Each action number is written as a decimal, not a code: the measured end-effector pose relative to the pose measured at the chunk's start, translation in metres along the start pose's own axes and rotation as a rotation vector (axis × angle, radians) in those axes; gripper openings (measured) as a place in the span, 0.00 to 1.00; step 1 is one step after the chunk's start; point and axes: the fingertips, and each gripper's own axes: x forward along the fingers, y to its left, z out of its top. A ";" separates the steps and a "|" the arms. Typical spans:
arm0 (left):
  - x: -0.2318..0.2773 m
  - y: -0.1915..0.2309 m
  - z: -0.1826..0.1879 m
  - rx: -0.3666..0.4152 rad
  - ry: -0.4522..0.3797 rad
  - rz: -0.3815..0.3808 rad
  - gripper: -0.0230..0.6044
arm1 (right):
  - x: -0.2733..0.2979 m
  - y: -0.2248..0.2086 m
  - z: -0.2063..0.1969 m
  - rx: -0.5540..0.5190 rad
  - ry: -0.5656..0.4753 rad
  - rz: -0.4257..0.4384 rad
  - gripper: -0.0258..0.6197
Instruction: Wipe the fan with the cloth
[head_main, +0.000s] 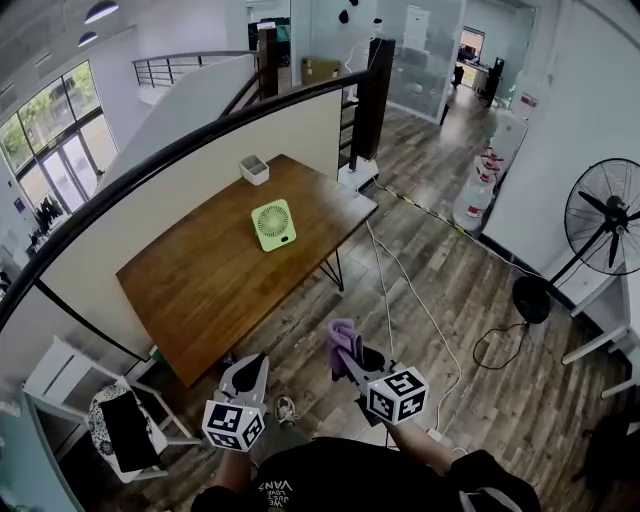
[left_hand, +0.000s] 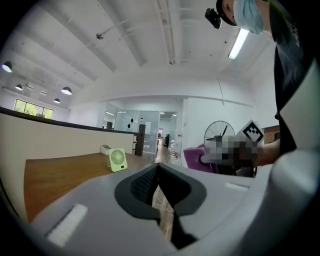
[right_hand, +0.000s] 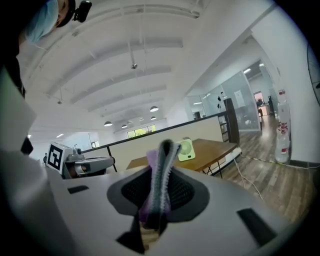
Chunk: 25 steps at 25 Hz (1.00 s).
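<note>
A small light-green desk fan (head_main: 273, 223) stands upright near the middle of the brown wooden table (head_main: 200, 290), also seen in the left gripper view as the fan (left_hand: 118, 160) and in the right gripper view as the fan (right_hand: 186, 149). My right gripper (head_main: 347, 352) is shut on a purple cloth (head_main: 345, 340), whose folded edge (right_hand: 160, 175) sticks up between the jaws. My left gripper (head_main: 250, 372) is shut with nothing in it, its jaws (left_hand: 158, 186) together. Both grippers hang over the floor, well short of the table's near corner.
A white box (head_main: 254, 169) sits at the table's far edge. A large black pedestal fan (head_main: 603, 222) stands at the right, with cables (head_main: 420, 300) across the wooden floor. A white chair (head_main: 110, 415) with a dark item stands at lower left. A railing and partition border the table's left side.
</note>
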 end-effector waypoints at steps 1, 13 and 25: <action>0.006 0.009 0.000 -0.007 0.004 0.003 0.06 | 0.008 -0.004 0.003 0.002 0.002 -0.008 0.17; 0.090 0.121 0.009 -0.017 0.059 -0.101 0.06 | 0.122 -0.031 0.036 0.044 0.012 -0.101 0.17; 0.148 0.193 0.007 -0.049 0.117 -0.184 0.06 | 0.195 -0.052 0.051 0.076 0.035 -0.182 0.17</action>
